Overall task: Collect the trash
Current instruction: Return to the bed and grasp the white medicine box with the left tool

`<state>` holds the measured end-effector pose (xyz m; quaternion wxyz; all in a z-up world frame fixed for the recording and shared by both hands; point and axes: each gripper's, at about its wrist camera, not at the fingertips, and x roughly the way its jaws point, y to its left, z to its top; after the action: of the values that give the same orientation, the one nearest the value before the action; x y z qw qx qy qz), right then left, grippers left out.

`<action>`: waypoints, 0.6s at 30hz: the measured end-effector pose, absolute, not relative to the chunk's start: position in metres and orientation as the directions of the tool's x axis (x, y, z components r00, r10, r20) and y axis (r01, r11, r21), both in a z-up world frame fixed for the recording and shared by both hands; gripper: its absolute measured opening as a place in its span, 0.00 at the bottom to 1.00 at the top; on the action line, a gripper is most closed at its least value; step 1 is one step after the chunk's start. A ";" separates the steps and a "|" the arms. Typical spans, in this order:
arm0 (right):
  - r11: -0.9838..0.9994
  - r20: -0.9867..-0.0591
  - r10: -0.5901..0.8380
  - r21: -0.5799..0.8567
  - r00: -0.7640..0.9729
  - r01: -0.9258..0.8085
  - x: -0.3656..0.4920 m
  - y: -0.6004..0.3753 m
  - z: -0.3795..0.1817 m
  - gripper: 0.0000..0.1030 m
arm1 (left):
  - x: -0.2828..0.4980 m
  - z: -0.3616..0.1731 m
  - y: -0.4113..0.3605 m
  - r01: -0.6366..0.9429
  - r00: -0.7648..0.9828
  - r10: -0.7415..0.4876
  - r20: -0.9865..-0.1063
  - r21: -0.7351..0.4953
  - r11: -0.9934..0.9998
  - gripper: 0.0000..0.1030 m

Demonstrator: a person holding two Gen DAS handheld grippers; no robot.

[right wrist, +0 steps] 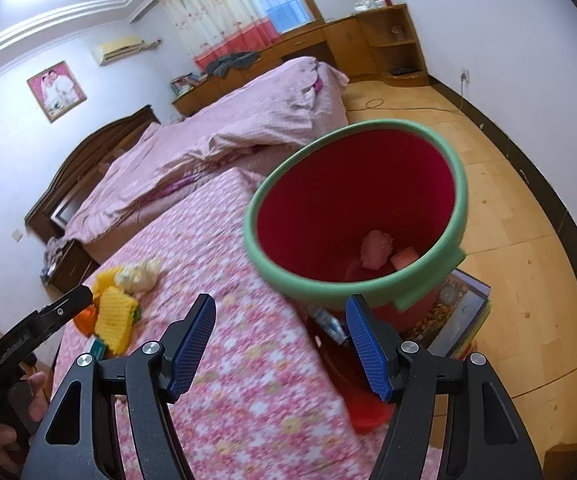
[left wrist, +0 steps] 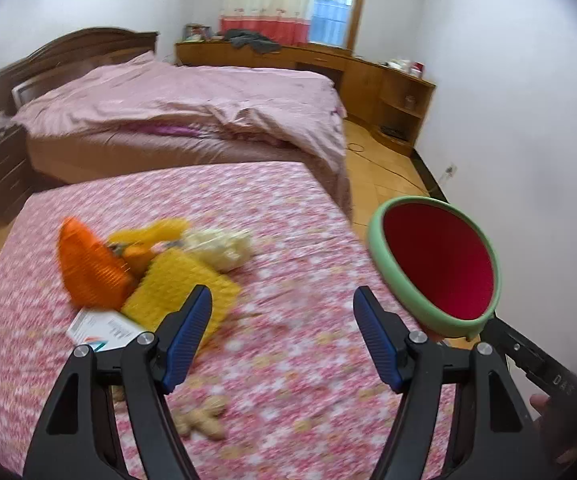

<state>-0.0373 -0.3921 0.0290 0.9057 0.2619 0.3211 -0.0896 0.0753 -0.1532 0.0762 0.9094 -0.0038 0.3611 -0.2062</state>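
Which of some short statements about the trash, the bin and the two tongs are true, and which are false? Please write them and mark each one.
1. The red bin with the green rim is empty. False: at least two pale scraps lie at its bottom.
2. Both the left tongs and the right tongs are open. True.
3. The left tongs hold the orange item. False: it lies on the flowered cloth.
4. A yellow knitted piece lies beside the orange item. True.
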 end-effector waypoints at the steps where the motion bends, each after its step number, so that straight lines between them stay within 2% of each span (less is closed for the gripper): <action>1: 0.851 -0.633 0.016 0.415 0.774 0.322 -0.036 -0.387 0.028 0.67 | 0.076 0.074 -0.145 0.349 0.662 -0.357 -0.659 -0.152 0.925 0.71; 7: 0.869 -0.655 0.056 0.404 0.754 0.286 -0.032 -0.364 0.021 0.67 | 0.085 0.055 -0.111 0.196 0.704 -0.178 -0.687 -0.053 0.979 0.71; 18: 0.894 -0.692 0.092 0.375 0.716 0.247 -0.020 -0.333 0.014 0.67 | 0.102 0.017 -0.074 0.095 0.636 -0.078 -0.768 -0.023 0.995 0.71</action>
<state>-0.0203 -0.3326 0.0138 0.8982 0.2265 0.3742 -0.0432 0.1023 -0.0744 0.0167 0.9043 0.0099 0.4240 -0.0478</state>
